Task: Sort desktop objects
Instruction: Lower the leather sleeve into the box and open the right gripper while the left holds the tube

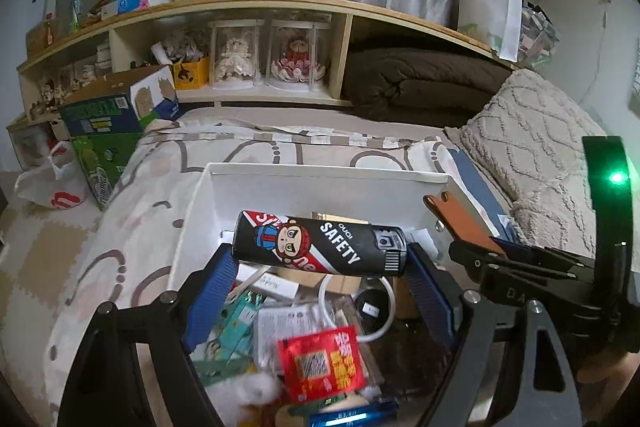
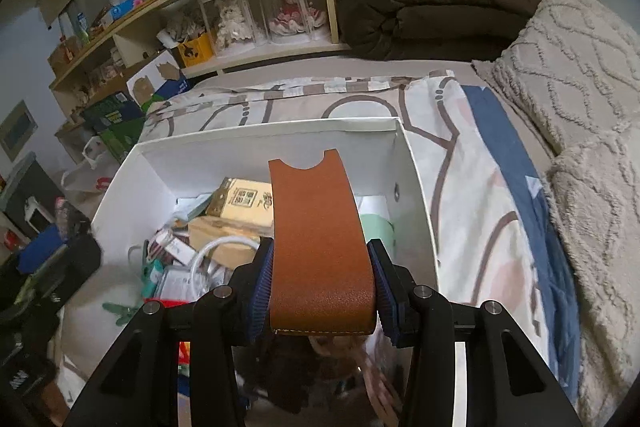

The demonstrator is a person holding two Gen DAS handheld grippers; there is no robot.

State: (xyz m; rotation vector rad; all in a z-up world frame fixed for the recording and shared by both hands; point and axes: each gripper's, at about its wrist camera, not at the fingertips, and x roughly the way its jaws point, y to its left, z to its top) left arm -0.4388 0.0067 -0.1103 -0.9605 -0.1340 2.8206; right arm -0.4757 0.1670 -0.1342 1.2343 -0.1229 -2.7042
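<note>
The left gripper point(image 1: 320, 259) clamps a black can point(image 1: 320, 243) crosswise between its blue pads, above the cluttered white box point(image 1: 320, 173) on the bed point(image 1: 120, 195). The right gripper point(image 2: 322, 279) pinches a brown leather sleeve point(image 2: 316, 227) over the same box.

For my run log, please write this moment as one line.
left tongs: shut on black can | right tongs: shut on brown leather sleeve | both above white box
</note>
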